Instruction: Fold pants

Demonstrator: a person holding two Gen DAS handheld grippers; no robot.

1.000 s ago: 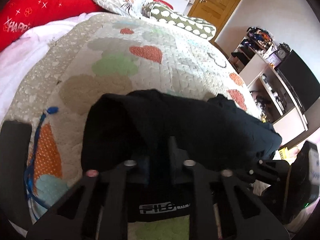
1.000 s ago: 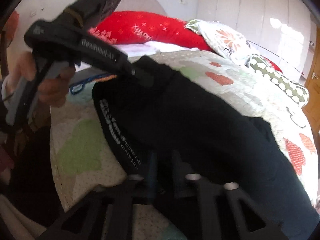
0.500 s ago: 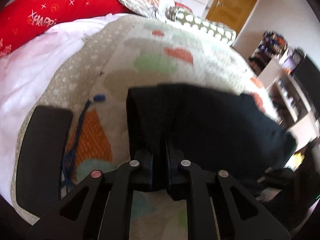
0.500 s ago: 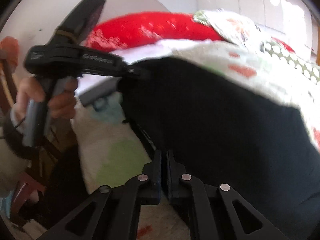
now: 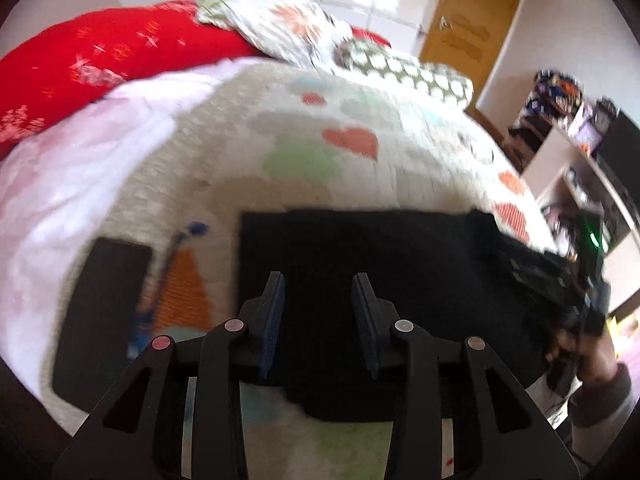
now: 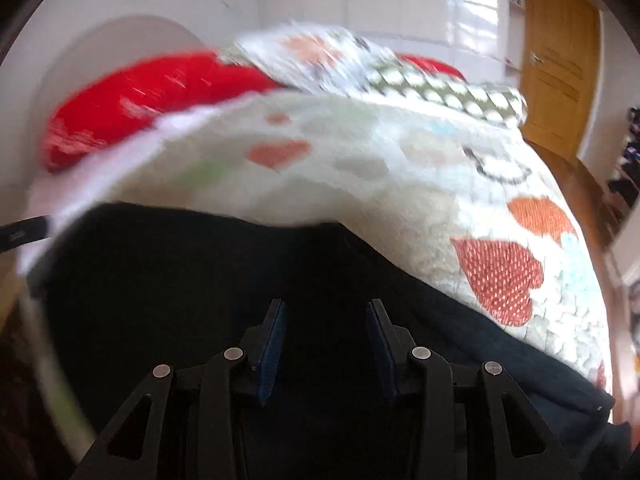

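Note:
The black pants (image 5: 372,264) lie folded flat on the heart-patterned quilt (image 5: 304,148) at the bed's near edge. My left gripper (image 5: 319,300) is open and empty, hovering over the pants' left part. The pants also show in the right wrist view (image 6: 192,280), spread across the near edge. My right gripper (image 6: 325,322) is open and empty above them. The right gripper also shows in the left wrist view (image 5: 560,280), held by a hand at the pants' right end.
A black flat object (image 5: 104,312) and a blue cord (image 5: 176,248) lie left of the pants. Red (image 5: 100,60), floral (image 5: 288,28) and dotted pillows (image 5: 404,72) line the far side. A wooden door (image 5: 468,12) and cluttered shelves (image 5: 568,136) stand to the right.
Both grippers were shut on the pants' fabric and carried it over; now both have opened and let go, and the pants lie flat on the quilt.

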